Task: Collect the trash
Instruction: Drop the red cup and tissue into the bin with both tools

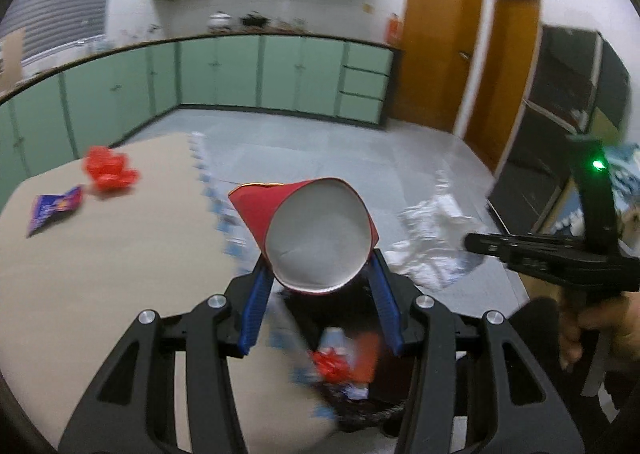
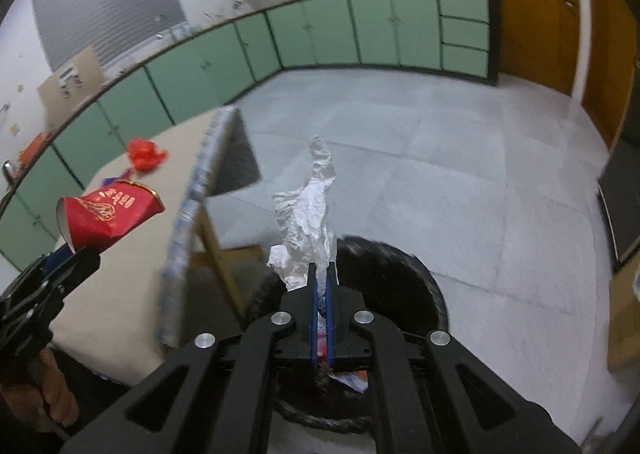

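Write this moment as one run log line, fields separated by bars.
left gripper: jaws shut on red paper cup | right gripper: jaws shut on crumpled white plastic wrapper | black trash bin: below both

- The right gripper (image 2: 320,274) pinches a crumpled white wrapper (image 2: 310,221) at centre frame.
- A black bin (image 2: 420,274) sits beneath it.
- At left, the left gripper (image 2: 76,254) holds a red paper cup (image 2: 108,215).
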Demonstrator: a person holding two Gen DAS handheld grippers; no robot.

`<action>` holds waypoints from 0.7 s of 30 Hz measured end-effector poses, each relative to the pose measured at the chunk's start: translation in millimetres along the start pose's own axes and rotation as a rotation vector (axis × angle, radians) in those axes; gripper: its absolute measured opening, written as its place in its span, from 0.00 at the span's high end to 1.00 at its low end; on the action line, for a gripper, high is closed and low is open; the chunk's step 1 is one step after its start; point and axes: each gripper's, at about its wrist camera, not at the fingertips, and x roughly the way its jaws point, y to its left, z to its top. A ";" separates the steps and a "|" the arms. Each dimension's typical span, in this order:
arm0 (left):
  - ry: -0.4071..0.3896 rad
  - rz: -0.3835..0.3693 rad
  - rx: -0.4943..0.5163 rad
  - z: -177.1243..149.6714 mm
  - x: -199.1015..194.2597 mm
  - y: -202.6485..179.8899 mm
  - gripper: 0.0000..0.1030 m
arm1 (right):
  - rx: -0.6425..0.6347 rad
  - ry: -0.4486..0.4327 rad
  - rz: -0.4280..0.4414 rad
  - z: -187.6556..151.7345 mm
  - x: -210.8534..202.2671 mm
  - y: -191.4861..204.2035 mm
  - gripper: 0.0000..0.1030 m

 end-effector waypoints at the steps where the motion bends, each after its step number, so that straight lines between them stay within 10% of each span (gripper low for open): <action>1: 0.014 -0.009 0.011 -2.7 8.2 -7.2 0.55 | 0.008 0.010 -0.005 -1.6 4.5 -4.4 0.97; 21: 0.190 -0.004 0.084 -36.2 115.0 -35.9 0.53 | 0.079 0.041 -0.015 -9.1 37.4 -37.8 0.70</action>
